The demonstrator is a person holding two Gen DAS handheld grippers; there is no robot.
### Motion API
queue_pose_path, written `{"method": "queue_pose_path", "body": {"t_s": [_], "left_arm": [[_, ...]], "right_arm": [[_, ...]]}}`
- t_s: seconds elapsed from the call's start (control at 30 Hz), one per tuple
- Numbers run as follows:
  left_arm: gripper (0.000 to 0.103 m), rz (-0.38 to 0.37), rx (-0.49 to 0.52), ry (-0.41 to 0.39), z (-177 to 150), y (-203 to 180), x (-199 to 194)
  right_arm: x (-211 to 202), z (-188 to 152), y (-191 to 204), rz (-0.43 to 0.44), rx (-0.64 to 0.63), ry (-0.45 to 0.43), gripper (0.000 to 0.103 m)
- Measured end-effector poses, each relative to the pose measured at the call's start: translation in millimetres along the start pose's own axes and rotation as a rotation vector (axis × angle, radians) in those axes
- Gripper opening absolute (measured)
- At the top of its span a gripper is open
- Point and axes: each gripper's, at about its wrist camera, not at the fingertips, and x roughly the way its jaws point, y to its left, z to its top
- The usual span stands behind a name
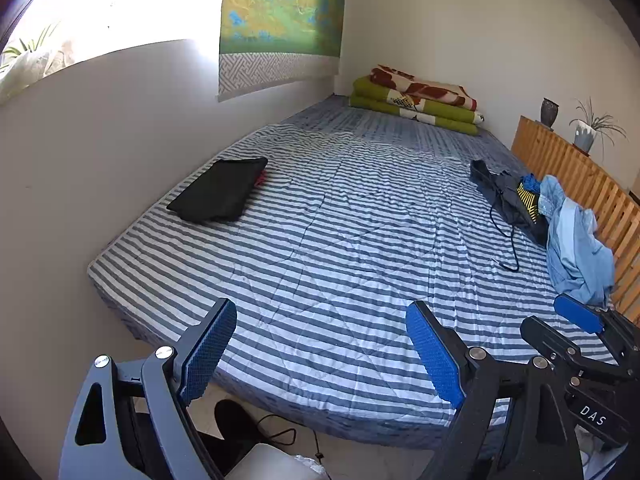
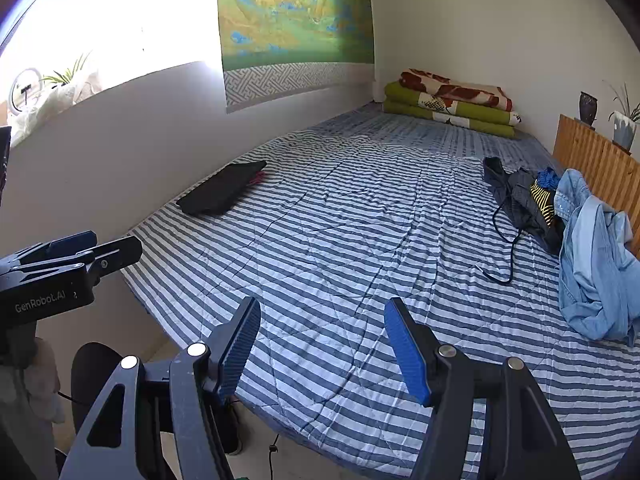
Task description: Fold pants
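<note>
A striped bed (image 1: 320, 240) fills the room; folded black pants (image 1: 220, 194) lie far left by the wall; unfolded clothes (image 2: 592, 256) heap right; left gripper (image 1: 320, 354) and right gripper (image 2: 322, 350) hover near, both gaping, empty.

Left tongs (image 1: 320, 356) black with ribbed blue pads, silver screws, right tongs (image 2: 322, 352) alike, "GenRobot.AI" marking

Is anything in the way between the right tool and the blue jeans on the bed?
Nothing visible is. The right tool is open over bare striped bedding, and the blue jeans lie ahead to its right, beside dark clothes.
</note>
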Motion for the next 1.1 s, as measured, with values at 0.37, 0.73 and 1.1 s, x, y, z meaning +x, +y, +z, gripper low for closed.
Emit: {"method": "queue_pose_path", "body": {"t_s": [0.37, 0.73, 1.1], "left_arm": [[0.089, 0.004, 0.0, 0.001, -0.5, 0.3, 4.8], [0.089, 0.012, 0.001, 0.0, -1.5, -0.8, 7.6], [0.089, 0.017, 0.003, 0.0, -1.6, -1.7, 9.8]], "right_arm": [[1.4, -2.4, -1.7, -0.003, -0.005, 0.005, 0.061], [2.6, -3.7, -2.5, -0.002, -0.002, 0.007, 0.061], [6.2, -6.5, -2.0, 0.002, -0.002, 0.018, 0.061]]}}
